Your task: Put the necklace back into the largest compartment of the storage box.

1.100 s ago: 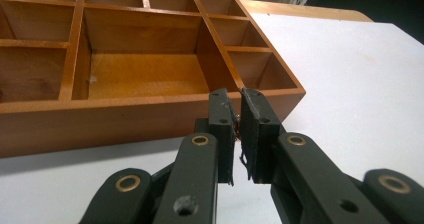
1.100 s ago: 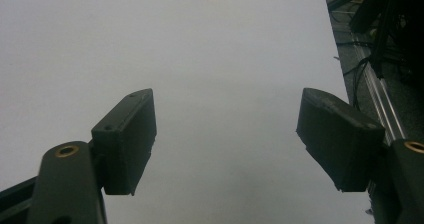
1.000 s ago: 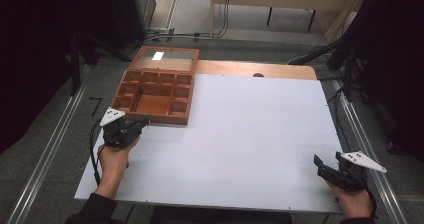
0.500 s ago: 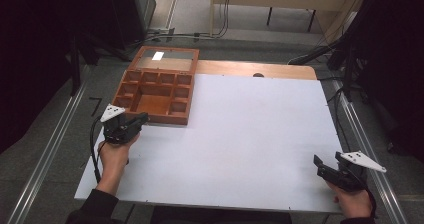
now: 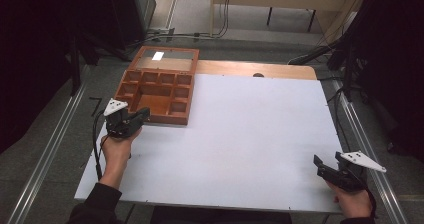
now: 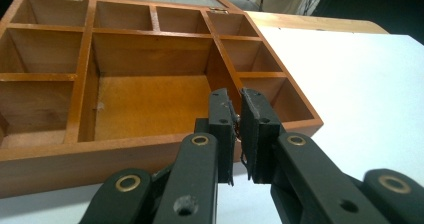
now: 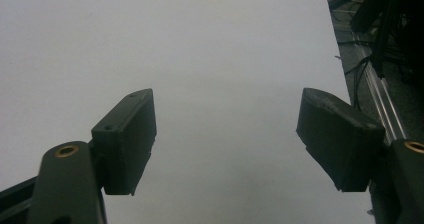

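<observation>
An open wooden box [image 5: 131,91] with several empty compartments sits at the table's back left; its glass lid [image 5: 172,62] lies folded back behind it. My left gripper [image 5: 144,115] is shut, with nothing between its jaws, and hovers just in front of the box's near wall. In the left gripper view the shut fingertips [image 6: 239,106] point over that front wall [image 6: 75,156] toward the large middle compartment [image 6: 150,104]. My right gripper [image 5: 320,164] rests open at the table's front right corner. In the right gripper view it [image 7: 227,109] has only bare white surface between its jaws.
A white sheet [image 5: 250,129] covers most of the table, and a strip of bare wood [image 5: 280,70] shows along the back edge. Metal rails [image 5: 365,144] run down both sides of the table, and cables lie on the floor beyond it.
The left hand has edged its gripper a little forward, closer to the box's front wall. The right gripper has not moved.
</observation>
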### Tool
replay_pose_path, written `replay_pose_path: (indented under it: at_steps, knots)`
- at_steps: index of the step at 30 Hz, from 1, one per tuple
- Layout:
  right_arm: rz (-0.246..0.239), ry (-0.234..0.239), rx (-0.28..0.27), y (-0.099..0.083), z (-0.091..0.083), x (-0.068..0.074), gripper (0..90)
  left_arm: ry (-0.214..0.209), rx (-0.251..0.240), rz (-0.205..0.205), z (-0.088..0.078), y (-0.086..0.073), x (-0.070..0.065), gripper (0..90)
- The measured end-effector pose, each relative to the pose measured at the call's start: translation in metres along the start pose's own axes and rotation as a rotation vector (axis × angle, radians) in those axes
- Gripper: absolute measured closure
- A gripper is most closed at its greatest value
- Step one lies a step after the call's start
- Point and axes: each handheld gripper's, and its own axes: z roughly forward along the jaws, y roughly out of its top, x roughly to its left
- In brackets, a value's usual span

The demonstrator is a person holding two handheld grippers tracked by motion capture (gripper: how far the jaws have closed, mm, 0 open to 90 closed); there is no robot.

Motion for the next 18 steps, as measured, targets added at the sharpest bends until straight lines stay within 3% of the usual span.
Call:
replay_pose_path:
  at_steps: [18]
  knots:
    - [-0.004, -0.002, 0.001, 0.0001, 0.0004, 0.0004, 21.8, 0.015, -0.008, -0.019, 0.0074, 0.0077, 0.0051, 84.5]
